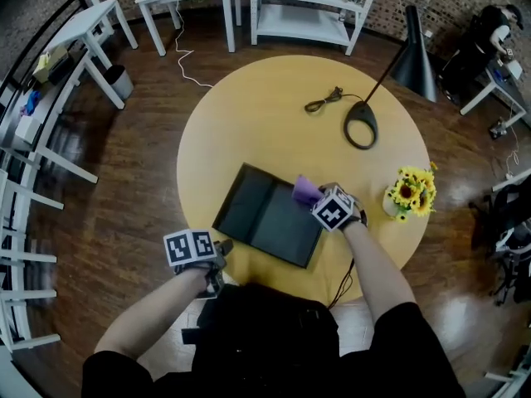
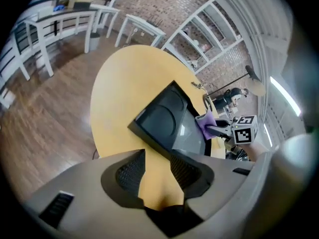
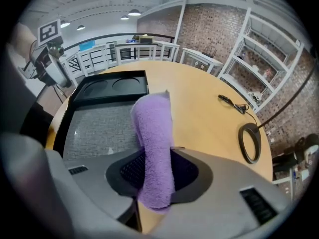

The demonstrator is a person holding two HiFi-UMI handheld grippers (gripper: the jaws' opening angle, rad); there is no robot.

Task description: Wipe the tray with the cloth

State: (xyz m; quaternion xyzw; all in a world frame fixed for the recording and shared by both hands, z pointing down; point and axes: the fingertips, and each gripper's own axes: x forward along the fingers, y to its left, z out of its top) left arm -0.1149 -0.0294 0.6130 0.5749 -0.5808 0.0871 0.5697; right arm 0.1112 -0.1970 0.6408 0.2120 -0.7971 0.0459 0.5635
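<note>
Two grippers over a round yellow table [image 1: 265, 114], one in each hand.

Nearest, at the table's front edge: left gripper [image 1: 220, 251], with its marker cube on top. Jaws spread in the left gripper view [image 2: 157, 156], with only bare tabletop between them and nothing pinched. Sits just beside the near corner of the tray [image 1: 265, 214], apart from it.

Next, flat on the table: black rectangular tray, set at a slant to the person. Shows a textured grey floor [image 3: 99, 123] and two shallow round recesses at the end away from the right gripper. Same tray in the left gripper view [image 2: 169, 118], with a raised rim all round.

Further along, at the tray's far right corner: right gripper [image 1: 319, 191], pointing steeply down. Clamps the purple cloth [image 3: 153, 128] between its jaws [image 3: 155, 153]. Cloth bunched into a thick roll, sticking out past the fingertips over the tray's edge [image 1: 305, 191]. Cannot tell whether the cloth's end touches the tray. Both also in the left gripper view: cloth [image 2: 205, 121] and right gripper [image 2: 219, 130] above the tray's far side.

Beyond, to the right: vase of sunflowers [image 1: 411, 191] near the table edge. Further back: black lamp base [image 1: 362, 124] and a coiled cable [image 1: 323, 102]. Farthest, off the table: white shelving [image 1: 307, 7] against a brick wall.
</note>
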